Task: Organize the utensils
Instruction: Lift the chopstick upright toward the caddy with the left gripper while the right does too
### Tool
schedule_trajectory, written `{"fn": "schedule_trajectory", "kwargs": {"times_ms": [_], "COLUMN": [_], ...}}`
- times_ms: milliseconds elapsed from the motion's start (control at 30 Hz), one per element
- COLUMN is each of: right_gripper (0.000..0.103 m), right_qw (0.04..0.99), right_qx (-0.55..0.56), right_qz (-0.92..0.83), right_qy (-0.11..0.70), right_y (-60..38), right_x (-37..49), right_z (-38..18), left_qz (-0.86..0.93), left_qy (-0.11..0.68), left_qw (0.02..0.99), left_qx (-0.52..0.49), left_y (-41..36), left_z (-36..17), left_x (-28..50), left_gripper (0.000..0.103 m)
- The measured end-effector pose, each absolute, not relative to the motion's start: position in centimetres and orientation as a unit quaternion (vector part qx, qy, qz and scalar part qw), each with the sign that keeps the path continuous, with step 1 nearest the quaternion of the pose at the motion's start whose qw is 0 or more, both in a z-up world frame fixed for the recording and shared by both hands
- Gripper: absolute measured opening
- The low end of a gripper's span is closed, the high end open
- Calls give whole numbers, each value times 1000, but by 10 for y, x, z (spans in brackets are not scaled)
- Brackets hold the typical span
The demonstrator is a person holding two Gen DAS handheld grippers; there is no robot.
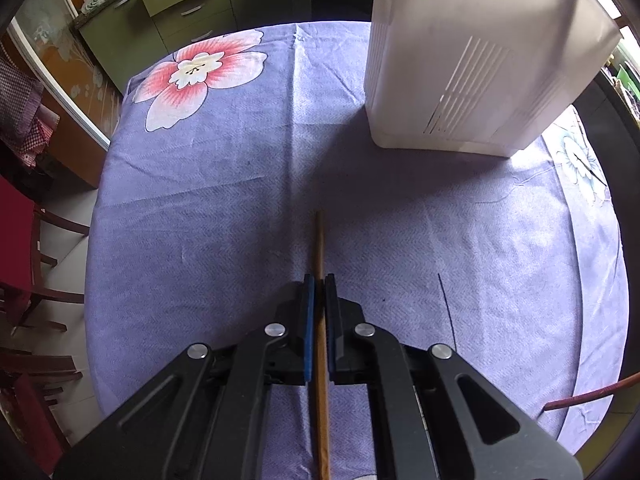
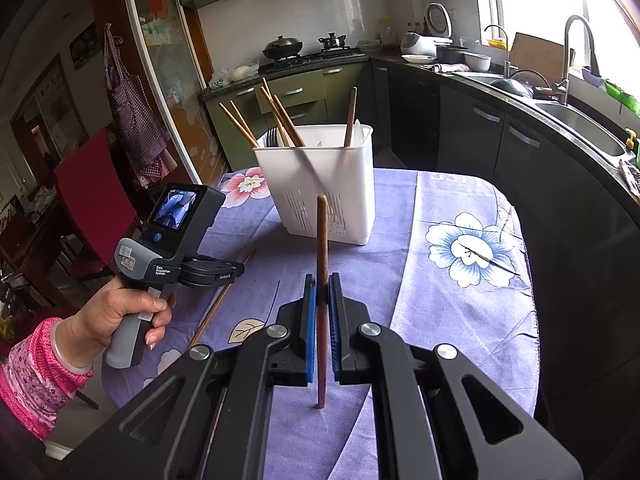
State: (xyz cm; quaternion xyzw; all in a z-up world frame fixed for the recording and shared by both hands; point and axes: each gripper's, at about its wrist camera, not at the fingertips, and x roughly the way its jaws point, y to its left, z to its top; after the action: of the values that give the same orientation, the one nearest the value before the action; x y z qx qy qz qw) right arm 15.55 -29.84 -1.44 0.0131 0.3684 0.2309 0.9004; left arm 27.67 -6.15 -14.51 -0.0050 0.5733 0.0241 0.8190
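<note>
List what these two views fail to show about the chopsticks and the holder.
- Left wrist view: the light chopstick in the left gripper has its near end cut off by the bottom edge.
- Left wrist view: the white utensil holder has its top cropped, so its contents are unseen.
- Right wrist view: the holder's walls hide the lower ends of the utensils inside.

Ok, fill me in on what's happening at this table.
A person is sorting chopsticks into the white holder on the purple floral tablecloth. The left claw is shut on a light wooden chopstick lying low over the cloth. The right claw is shut on a darker chopstick, aimed toward the holder, which already has several chopsticks standing in it.
</note>
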Motion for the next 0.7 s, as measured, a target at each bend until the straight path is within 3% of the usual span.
{"fn": "schedule_trajectory", "kwargs": {"times_ms": [467, 700], "right_gripper": [7, 7], "right_qw": [904, 904], "right_qx": [18, 15], "right_qz": [227, 229], "right_qy": [363, 360], "right_y": [-300, -302], "right_x": [147, 138], "right_z": [-14, -12], "left_qz": [-39, -57], "left_qy": [421, 377], "left_qw": [906, 925], "left_qx": [-15, -5], "left_y": [-56, -62], "left_z": [-23, -2], "left_x": [180, 142], "left_gripper": [5, 5]}}
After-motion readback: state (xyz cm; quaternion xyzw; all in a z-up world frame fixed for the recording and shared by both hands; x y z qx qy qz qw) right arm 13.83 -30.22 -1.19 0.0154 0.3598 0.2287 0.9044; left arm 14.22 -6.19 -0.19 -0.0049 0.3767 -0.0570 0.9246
